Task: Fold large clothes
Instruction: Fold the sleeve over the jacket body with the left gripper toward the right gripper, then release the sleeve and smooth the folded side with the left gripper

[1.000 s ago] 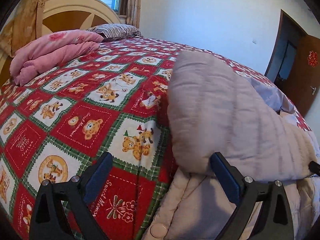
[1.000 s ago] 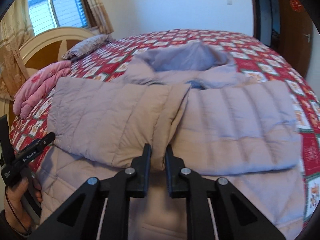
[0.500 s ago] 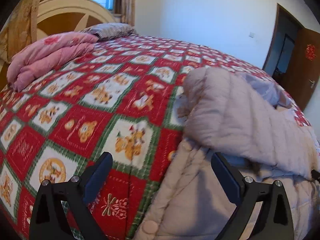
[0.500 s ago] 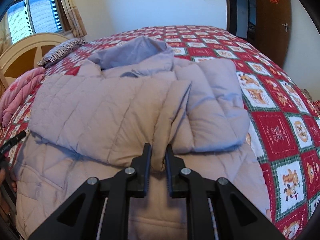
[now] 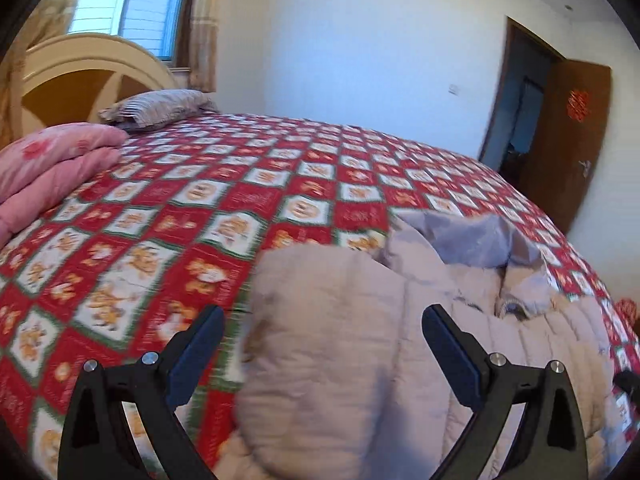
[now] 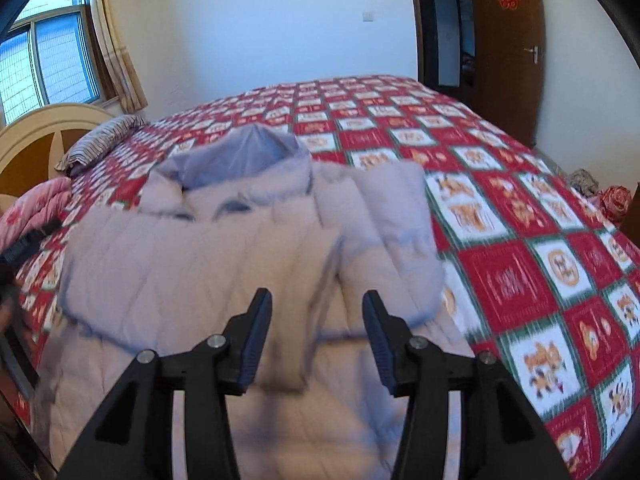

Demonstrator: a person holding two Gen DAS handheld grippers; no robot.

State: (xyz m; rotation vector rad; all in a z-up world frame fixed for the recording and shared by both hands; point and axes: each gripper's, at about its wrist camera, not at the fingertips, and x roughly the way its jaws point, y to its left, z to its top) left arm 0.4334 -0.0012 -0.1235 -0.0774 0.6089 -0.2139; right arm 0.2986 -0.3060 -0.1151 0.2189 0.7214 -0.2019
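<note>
On the red patchwork bedspread (image 6: 520, 280) lies the puffy coat (image 6: 200, 264), sleeves folded across its chest, and with my right gripper (image 6: 316, 334) and left gripper (image 5: 320, 352) both gaping, empty, I should grab its hem evenly.

There is one bed (image 6: 500, 128) with one red checked bedcover (image 5: 240, 208). On it lies one padded coat (image 6: 200, 264) with one hood (image 6: 240, 152) and two folded sleeves, one pink folded quilt (image 5: 52, 168) and one striped pillow (image 5: 160, 108). One window (image 6: 44, 60), one curtain (image 6: 116, 40), one brown door (image 6: 508, 40) and one headboard (image 5: 92, 76) are visible. Two tools are present, the left tool (image 5: 322, 354) and the right tool (image 6: 318, 338), each with two fingers.
</note>
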